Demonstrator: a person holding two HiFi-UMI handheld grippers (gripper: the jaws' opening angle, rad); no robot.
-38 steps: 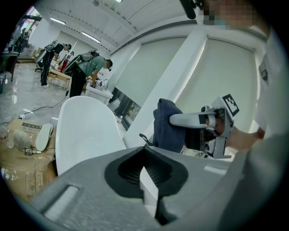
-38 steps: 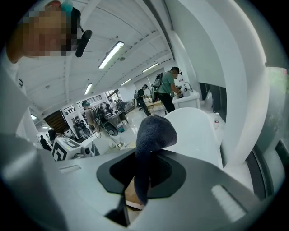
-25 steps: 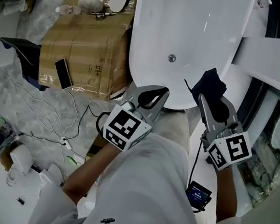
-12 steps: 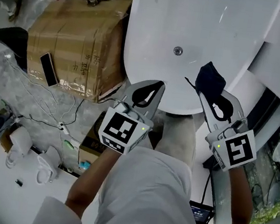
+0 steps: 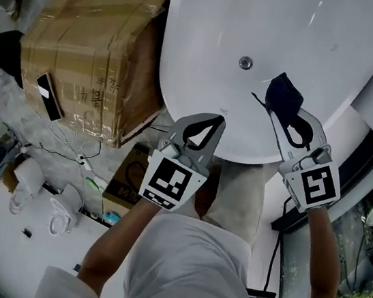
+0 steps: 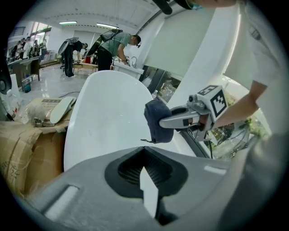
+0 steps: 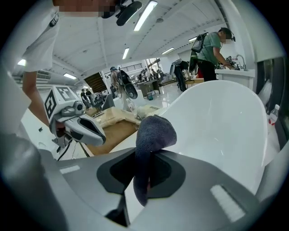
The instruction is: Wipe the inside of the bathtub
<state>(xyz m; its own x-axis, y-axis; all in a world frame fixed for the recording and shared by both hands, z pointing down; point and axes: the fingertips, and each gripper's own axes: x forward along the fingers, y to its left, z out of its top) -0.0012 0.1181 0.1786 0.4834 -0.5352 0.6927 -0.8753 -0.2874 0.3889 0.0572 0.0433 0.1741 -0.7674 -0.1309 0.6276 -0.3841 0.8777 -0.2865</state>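
The white bathtub (image 5: 209, 38) fills the top of the head view, its round drain (image 5: 245, 63) near the middle. My right gripper (image 5: 278, 118) is shut on a dark blue cloth (image 5: 283, 95), which hangs over the tub's inside, just right of the drain. In the right gripper view the cloth (image 7: 152, 131) bulges out from between the jaws, with the bathtub (image 7: 221, 122) behind it. My left gripper (image 5: 217, 119) is shut on nothing and hovers over the tub's near rim. The left gripper view shows the cloth (image 6: 156, 119) and the bathtub (image 6: 104, 122) ahead.
A taped cardboard box (image 5: 91, 42) stands against the tub's left side, with a phone (image 5: 47, 87) on it. Cables (image 5: 69, 149) and small items lie on the floor at the left. Several people (image 6: 113, 43) stand far behind the tub.
Both grippers have moved forward over the tub's near end. The cloth now hangs over the tub's inside near the drain instead of at the rim.
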